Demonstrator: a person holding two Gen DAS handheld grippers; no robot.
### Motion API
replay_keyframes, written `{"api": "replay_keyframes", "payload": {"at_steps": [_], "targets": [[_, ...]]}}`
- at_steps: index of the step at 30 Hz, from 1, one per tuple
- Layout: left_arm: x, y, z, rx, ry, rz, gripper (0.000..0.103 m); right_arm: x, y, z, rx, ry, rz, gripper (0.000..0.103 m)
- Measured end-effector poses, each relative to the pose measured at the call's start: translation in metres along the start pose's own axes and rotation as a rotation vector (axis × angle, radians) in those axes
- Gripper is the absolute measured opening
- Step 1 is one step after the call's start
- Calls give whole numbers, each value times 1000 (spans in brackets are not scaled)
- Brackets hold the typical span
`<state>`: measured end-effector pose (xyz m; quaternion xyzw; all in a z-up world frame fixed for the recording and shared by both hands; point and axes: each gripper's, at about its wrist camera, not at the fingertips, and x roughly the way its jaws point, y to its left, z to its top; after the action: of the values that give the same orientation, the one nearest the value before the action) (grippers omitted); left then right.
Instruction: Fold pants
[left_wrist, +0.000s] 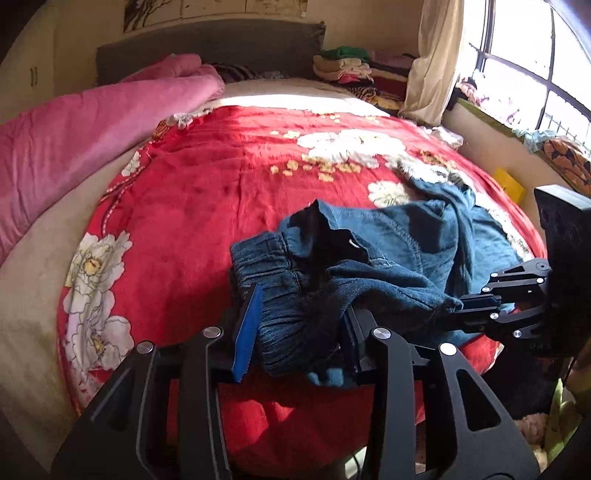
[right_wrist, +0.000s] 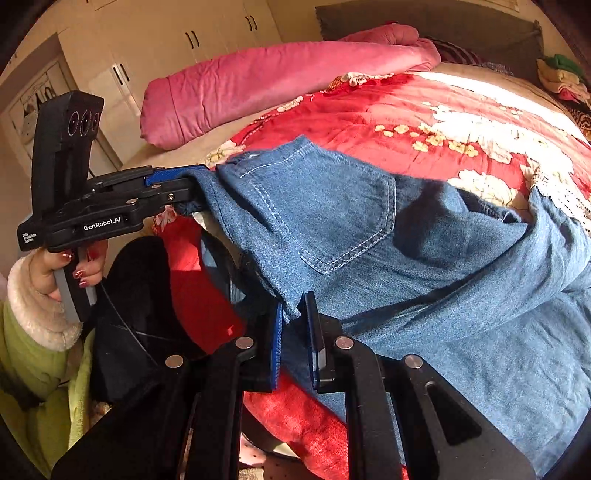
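Observation:
Blue denim pants (left_wrist: 391, 243) lie bunched on a red flowered blanket (left_wrist: 229, 177) on a bed. My left gripper (left_wrist: 295, 325) is shut on the elastic waistband at one end and holds it just above the blanket. My right gripper (right_wrist: 295, 332) is shut on the waist edge at the other side; the back pocket (right_wrist: 321, 206) faces up. The left gripper also shows in the right wrist view (right_wrist: 184, 184), pinching the waistband corner. The right gripper shows in the left wrist view (left_wrist: 465, 306) at the right. The legs trail away to the right.
A rolled pink quilt (left_wrist: 74, 133) lies along the left of the bed. Folded clothes (left_wrist: 354, 66) are stacked by the headboard (left_wrist: 207, 44). A window and curtain (left_wrist: 432, 59) are at the right. White wardrobes (right_wrist: 155, 55) stand beyond the bed. My hand in a green sleeve (right_wrist: 37, 325) holds the left handle.

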<state>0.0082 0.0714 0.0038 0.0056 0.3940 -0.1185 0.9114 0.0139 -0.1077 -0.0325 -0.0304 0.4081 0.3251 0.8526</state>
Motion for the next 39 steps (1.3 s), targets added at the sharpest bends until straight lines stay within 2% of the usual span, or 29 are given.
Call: {"api": "replay_keyframes", "payload": {"at_steps": [2,5,7,13,19,23,26,28,29,30,31,32,34,36,39], "targets": [[6,2,-8,-16,36,-19,34,7,-5,-5,29,26,8,12],[-1,3,-12,-33,34,-43,41,9,-6,-7,35,27,9,13],[-7,5,-12,-38,30,-40,51,8,-4,-7,22,25,2,14],[-28,9,-11,-67,16,-43,59,6,-1,-9,14,12,-3,14],[-57,8,0,-95,-66,-35,62,5,2,-9,11,14,-13,14],[-51,-6,16,-108,-69,-118,62,7,3,-10,11,16,-13,17],[-30,-29,27,-84,-37,-186,49,5,3,-10,13,14,-12,18],[-13,-44,29,-64,4,-224,34,2,1,-11,26,12,0,18],[-3,-50,28,-48,30,-237,30,0,0,-11,32,12,4,19],[8,-55,25,-29,60,-220,21,-3,-2,-12,42,13,7,19],[20,-57,20,-15,103,-173,15,-6,-4,-12,53,13,11,19],[31,-55,13,-15,145,-136,14,-9,-6,-13,62,10,14,22],[46,-41,-1,-70,206,-125,12,-18,-9,-14,80,-8,21,25],[46,-31,-13,-96,208,-141,12,-27,-11,-12,93,-36,15,32],[43,-26,-22,-110,204,-157,11,-36,-11,-4,95,-85,1,33]]}}
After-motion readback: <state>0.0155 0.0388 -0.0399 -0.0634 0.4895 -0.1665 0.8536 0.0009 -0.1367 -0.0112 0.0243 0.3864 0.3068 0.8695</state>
